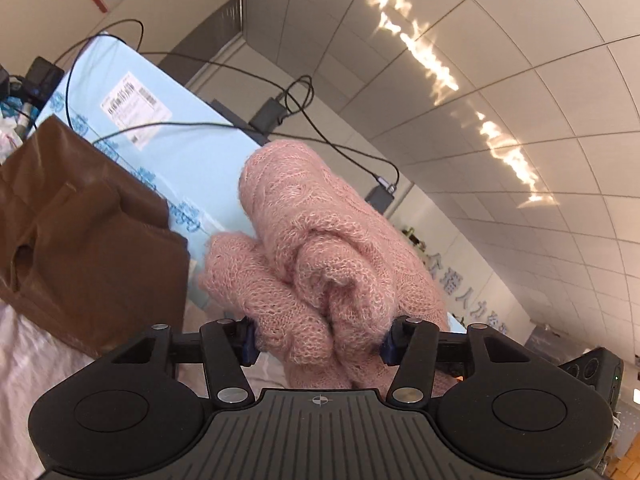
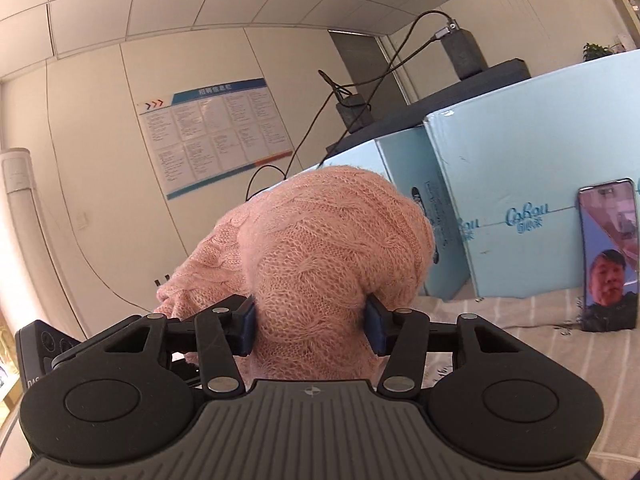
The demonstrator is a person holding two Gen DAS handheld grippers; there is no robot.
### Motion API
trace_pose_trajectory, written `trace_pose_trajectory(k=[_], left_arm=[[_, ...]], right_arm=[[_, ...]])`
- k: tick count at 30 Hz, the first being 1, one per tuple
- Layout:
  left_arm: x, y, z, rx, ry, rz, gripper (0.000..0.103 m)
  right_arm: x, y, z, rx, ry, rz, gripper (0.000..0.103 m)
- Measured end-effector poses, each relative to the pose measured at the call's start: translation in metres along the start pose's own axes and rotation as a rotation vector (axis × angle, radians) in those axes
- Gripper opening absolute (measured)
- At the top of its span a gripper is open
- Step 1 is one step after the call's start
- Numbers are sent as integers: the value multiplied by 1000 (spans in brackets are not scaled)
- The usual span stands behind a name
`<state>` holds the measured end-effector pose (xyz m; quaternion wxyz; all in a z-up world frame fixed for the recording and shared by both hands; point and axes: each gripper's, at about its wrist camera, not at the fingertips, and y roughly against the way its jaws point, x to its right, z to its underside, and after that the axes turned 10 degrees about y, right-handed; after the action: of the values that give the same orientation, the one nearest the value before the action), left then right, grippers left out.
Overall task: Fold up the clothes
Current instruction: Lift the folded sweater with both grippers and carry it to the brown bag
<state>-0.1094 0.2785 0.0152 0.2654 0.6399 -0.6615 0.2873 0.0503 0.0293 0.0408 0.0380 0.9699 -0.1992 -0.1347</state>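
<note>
Left gripper (image 1: pixel 318 342) jaws clamped on pink sweater (image 1: pixel 320 248) (bunched); right gripper (image 2: pixel 311 330) jaws likewise

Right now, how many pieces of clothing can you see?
2. A pink sweater is bunched up and gripped by both grippers; a brown garment lies folded to its left. More could be hidden.

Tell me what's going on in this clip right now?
A person with two handheld grippers is folding clothes. The left gripper and the right gripper are each clamped on the bunched pink knit sweater, lifted in front of light blue boxes. A brown garment lies nearby, folded.
</note>
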Motion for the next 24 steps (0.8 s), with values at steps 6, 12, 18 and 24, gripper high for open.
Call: trace_pose_trajectory(k=[6,12,18,24], left_arm=[[-9,-7,-42,127,-76,-152,52],[-37,-39,-60,156,-59,-238,50],[-81,-71,-41,79,-80,-323,57],[-85,-54,-35,153,-118,-386,91]], right_arm=[[-27,-87,-29,12,49,-17,48],[-27,-153,-30,13,51,58,48],[6,-204,-5,-93,47,177,48],[29,-210,13,-79,-11,109,65]])
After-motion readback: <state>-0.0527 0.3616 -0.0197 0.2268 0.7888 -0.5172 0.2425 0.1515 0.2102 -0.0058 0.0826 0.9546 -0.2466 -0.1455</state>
